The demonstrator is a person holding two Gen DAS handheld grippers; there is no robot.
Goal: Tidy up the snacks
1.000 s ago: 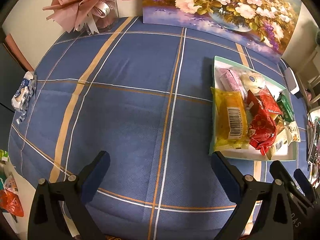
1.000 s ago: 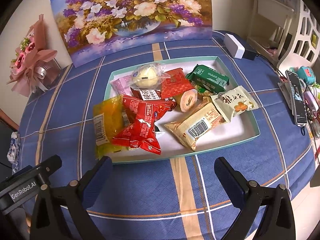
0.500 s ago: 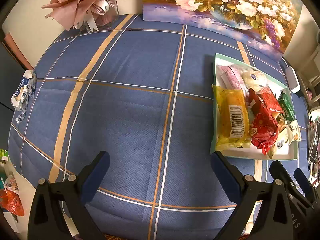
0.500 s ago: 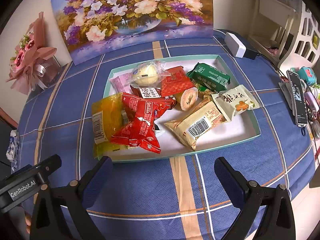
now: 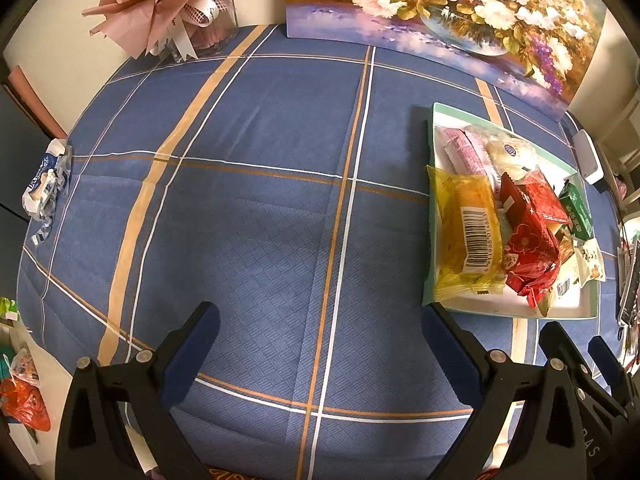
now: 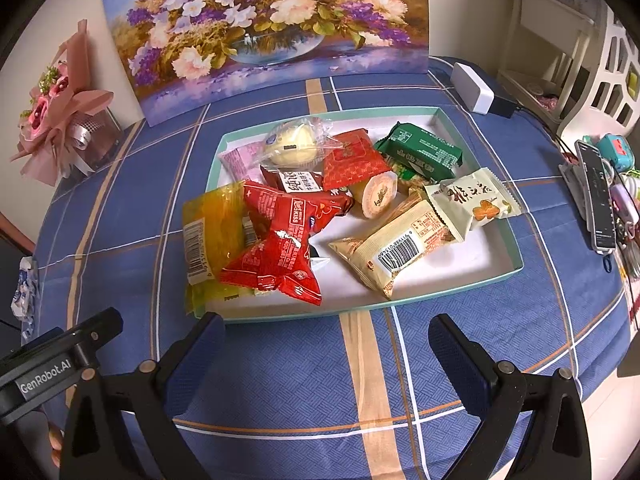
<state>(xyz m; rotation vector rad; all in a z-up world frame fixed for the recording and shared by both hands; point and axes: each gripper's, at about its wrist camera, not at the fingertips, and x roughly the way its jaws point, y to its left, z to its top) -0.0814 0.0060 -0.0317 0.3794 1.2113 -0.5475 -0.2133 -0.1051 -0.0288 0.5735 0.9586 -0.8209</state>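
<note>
A shallow green-rimmed tray (image 6: 472,292) holds several wrapped snacks: a yellow pack (image 6: 208,240), a red pack (image 6: 276,248), a beige barcode pack (image 6: 396,248), a green pack (image 6: 420,150) and a round bun (image 6: 296,142). My right gripper (image 6: 326,354) is open and empty just in front of the tray's near edge. My left gripper (image 5: 320,344) is open and empty over bare cloth, left of the tray (image 5: 430,216). The yellow pack (image 5: 468,228) overhangs the tray's left rim.
A blue plaid cloth (image 5: 240,200) covers the table. A flower painting (image 6: 264,24) leans at the back. A pink bouquet (image 5: 176,4) stands at the back left. A white box (image 6: 472,88), a phone (image 6: 596,200) and small items lie right. A crumpled wrapper (image 5: 46,184) lies at the left edge.
Both views have shifted slightly; the tray sits a little closer to the right gripper. Both grippers stay open and empty.
</note>
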